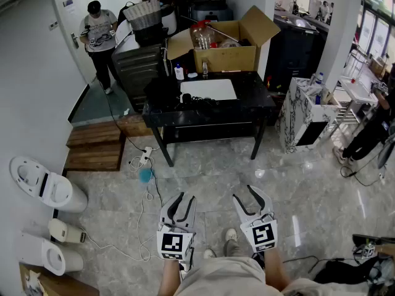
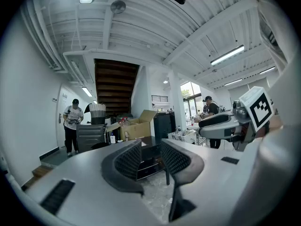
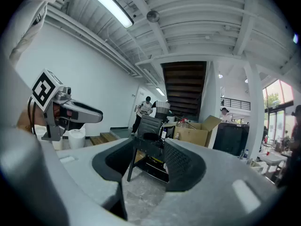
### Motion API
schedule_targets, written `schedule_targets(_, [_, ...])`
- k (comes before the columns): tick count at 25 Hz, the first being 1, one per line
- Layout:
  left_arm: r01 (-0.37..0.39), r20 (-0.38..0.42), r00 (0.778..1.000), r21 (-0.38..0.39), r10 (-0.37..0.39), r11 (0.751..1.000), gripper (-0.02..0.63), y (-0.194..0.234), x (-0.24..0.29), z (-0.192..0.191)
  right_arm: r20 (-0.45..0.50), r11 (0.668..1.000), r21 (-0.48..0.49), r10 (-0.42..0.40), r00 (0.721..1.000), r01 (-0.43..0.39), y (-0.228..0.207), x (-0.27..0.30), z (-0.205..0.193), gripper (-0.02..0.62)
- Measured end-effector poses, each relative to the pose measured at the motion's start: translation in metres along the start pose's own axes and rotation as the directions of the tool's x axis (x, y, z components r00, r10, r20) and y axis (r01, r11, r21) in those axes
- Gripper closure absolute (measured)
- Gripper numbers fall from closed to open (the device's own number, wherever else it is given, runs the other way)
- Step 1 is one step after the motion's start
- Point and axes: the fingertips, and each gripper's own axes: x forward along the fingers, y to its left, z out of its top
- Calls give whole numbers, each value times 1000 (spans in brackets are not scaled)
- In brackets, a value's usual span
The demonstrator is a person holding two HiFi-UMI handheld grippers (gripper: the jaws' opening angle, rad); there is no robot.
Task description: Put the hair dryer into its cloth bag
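The black table [image 1: 259, 97] stands a few steps ahead of me across the tiled floor. On it lie a dark cloth bundle [image 1: 162, 93], which looks like the bag, and a tangle of black parts with cord [image 1: 200, 101], probably the hair dryer; details are too small to tell. A white mat [image 1: 210, 89] lies behind them. My left gripper [image 1: 182, 197] and right gripper [image 1: 247, 193] hover side by side near my feet, pointing at the table, far from it. Both are open and empty. The left gripper view shows its jaws [image 2: 150, 149] framing the table, as does the right gripper view [image 3: 149, 147].
An open cardboard box [image 1: 225, 48] sits at the table's back. A marble-patterned cabinet [image 1: 302, 113] stands right of it. Toilets [image 1: 46, 187] line the left wall beside wooden steps [image 1: 95, 143]. A power strip and cable [image 1: 143, 159] trail over the floor. A person [image 1: 99, 39] stands by the door.
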Motion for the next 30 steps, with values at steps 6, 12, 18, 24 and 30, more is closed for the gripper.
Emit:
schedule_targets(6, [9,-13,1000,-1,-9,1000,477,3,16,-2,7,998,55,-18,1000,18,-6,12,0,391])
schedule_targets(12, [33,-9,999,9,-33,999,477,-1,55,5,-30,992,121,-15,999,19,-28,35,-11,391])
schedule_targets(18, [22,7,1000,14,-22,1000,477,8,102,14,-3,996,85,15,1000,-15,-54,73,-15,391])
schedule_targets(24, [-9,8,1000,17,9,1000,477,15,142,23,11,996,78,49,999,-49,-86,105,-19,391])
schedule_targets(30, [-40,-12,999,28,40,999,477,19,181,27,8,990,114,81,997,-81,-115,134,-23,391])
